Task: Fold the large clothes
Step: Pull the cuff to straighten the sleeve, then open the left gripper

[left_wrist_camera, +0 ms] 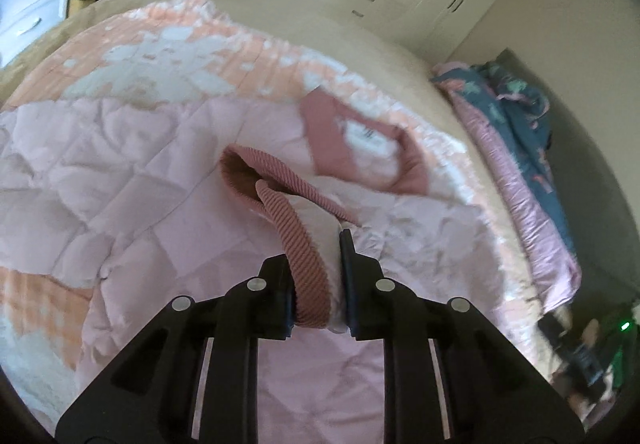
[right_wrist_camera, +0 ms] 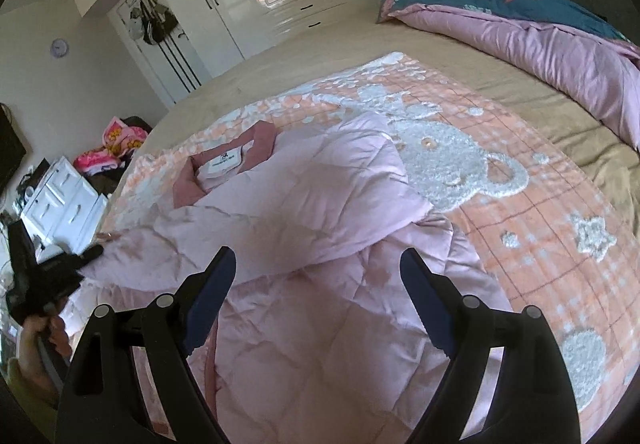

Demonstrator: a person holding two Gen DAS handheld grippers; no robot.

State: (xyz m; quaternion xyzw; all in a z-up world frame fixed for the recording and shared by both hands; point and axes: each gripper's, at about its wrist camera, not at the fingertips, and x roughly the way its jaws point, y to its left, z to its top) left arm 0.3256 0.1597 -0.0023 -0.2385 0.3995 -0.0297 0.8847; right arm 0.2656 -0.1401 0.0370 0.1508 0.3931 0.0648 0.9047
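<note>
Glossy white built-in wardrobes [right_wrist_camera: 256, 4] line the far wall, a window's daylight mirrored in their doors; a white drawer chest [right_wrist_camera: 64, 200] stands left. A small round wall clock [right_wrist_camera: 59, 47] hangs on the cream wall.

Black left claw [left_wrist_camera: 316, 280], silver screws, navy pads [right_wrist_camera: 208, 300]

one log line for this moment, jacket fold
left tool: shut on cuff | right tool: open over jacket | bed
</note>
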